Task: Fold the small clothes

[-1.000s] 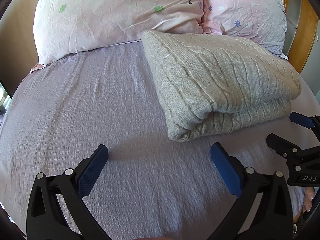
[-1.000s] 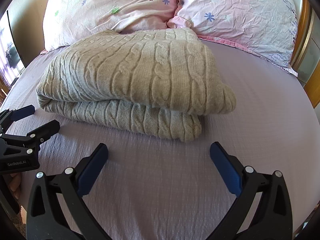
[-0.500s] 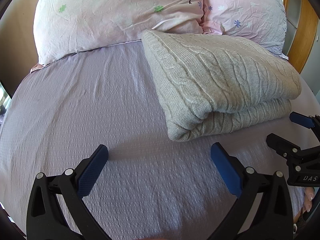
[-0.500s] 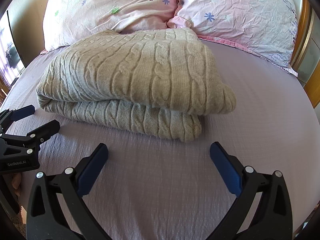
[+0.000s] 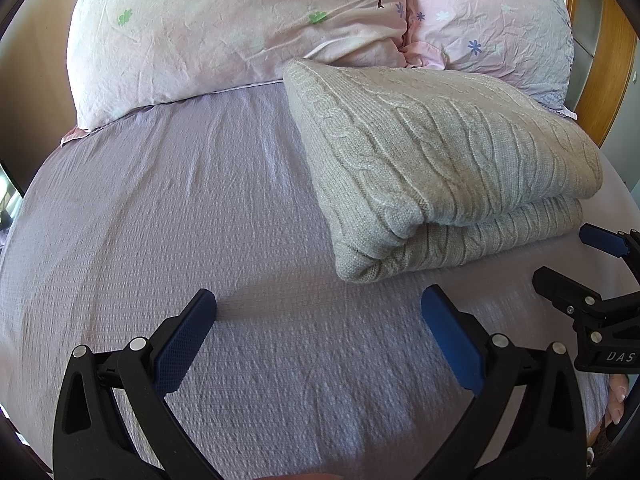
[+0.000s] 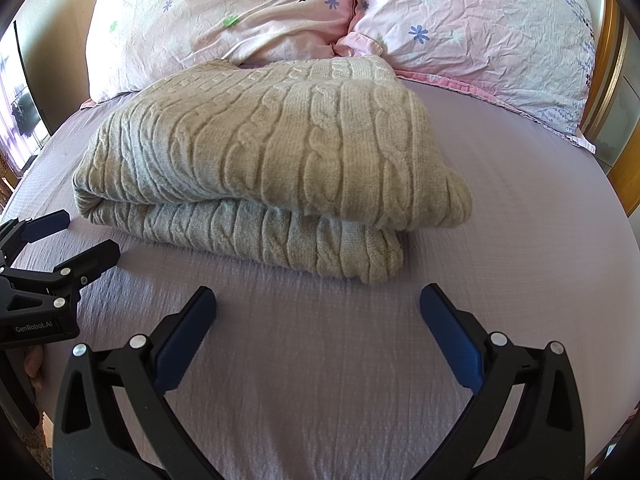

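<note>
Holding my left gripper (image 5: 318, 308) and right gripper (image 6: 318, 306) spread wide and empty above the near sheet (image 5: 160, 220), because the sweater (image 6: 272, 160) lies folded beyond them, near the pillows (image 6: 480, 32).

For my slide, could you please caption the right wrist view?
Open right gripper hovers before a folded cable-knit sweater on a lilac bed sheet, two floral pillows behind.

You see the beige cable-knit sweater (image 6: 272, 160) folded into a two-layer stack, lying flat ahead of the right fingers (image 6: 448, 336), not touching them, folded edge facing them.
</note>
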{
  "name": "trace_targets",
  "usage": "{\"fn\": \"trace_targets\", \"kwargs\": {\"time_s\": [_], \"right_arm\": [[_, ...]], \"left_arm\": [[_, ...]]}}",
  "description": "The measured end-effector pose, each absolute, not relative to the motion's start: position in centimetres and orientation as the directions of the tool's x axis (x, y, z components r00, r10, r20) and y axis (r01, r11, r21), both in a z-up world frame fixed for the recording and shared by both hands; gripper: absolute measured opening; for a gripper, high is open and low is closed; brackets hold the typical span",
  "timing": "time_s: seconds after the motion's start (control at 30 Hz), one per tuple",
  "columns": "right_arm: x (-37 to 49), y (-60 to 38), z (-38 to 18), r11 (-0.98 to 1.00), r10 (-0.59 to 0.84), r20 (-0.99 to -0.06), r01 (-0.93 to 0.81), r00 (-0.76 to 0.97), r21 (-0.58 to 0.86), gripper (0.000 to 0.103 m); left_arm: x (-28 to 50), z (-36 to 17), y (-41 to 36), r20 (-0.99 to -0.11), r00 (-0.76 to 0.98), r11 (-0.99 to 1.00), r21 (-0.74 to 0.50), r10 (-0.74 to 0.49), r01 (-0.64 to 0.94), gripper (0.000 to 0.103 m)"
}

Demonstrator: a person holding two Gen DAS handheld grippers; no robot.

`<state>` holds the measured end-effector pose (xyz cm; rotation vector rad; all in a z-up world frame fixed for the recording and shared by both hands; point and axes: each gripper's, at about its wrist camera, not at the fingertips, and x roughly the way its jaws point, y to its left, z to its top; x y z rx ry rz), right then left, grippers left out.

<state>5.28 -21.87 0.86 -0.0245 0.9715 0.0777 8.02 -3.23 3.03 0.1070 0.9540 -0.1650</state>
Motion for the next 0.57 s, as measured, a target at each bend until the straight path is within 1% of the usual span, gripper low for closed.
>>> {"fn": "trace_targets", "kwargs": {"time_s": [0.57], "right_arm": [[5.31, -21.84, 0.87, 0.997, 0.055, -0.826, -0.076, 0.561, 0.014, 0.101]], "left_arm": [[8.02, 3.03, -3.24, -0.818, 0.567, 0.982, 0.018, -0.093, 0.187, 0.102]]}}
